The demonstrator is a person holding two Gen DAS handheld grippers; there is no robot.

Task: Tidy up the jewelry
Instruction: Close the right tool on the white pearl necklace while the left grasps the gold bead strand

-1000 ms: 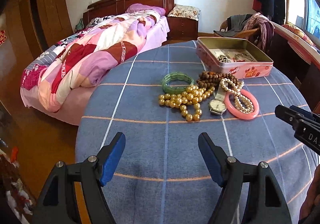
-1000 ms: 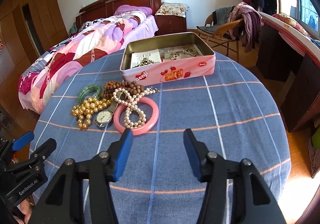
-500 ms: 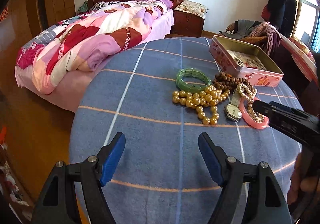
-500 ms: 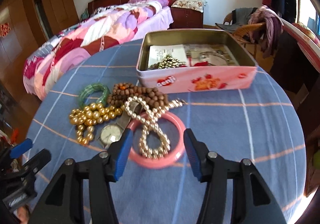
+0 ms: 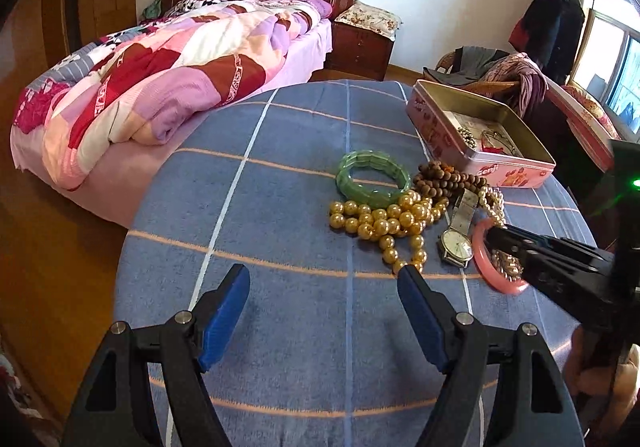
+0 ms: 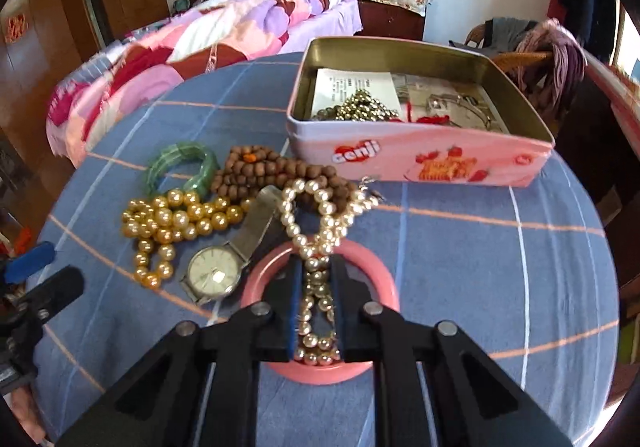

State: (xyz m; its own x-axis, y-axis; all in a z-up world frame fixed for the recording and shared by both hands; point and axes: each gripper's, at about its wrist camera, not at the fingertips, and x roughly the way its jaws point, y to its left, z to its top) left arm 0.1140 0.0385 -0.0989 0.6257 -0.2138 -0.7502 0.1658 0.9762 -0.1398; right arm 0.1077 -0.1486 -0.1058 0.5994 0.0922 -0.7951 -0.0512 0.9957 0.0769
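On the blue checked tablecloth point(image 6: 460, 255) lies a heap of jewelry. A white pearl necklace point(image 6: 316, 207) is draped over a pink bangle point(image 6: 376, 271). My right gripper point(image 6: 316, 267) reaches into the bangle; its jaws are closing with the pearl strand pinched between the pads. Left of it lie a silver watch point(image 6: 214, 273), a gold bead necklace point(image 6: 176, 217), a green bracelet point(image 6: 180, 163) and brown wooden beads point(image 6: 260, 171). My left gripper point(image 5: 323, 279) hovers open over bare cloth in front of the gold bead necklace point(image 5: 384, 219), holding nothing.
An open pink tin point(image 6: 420, 159) with a beaded chain, a bangle and papers inside stands just behind the heap. The round table's edge drops off at the left toward a bed point(image 5: 180, 59). A chair with clothes point(image 5: 500, 71) stands behind the tin.
My right gripper moved forward and down into the pink bangle and its jaws narrowed around the pearl strand. The left gripper drifted a little and stayed open.
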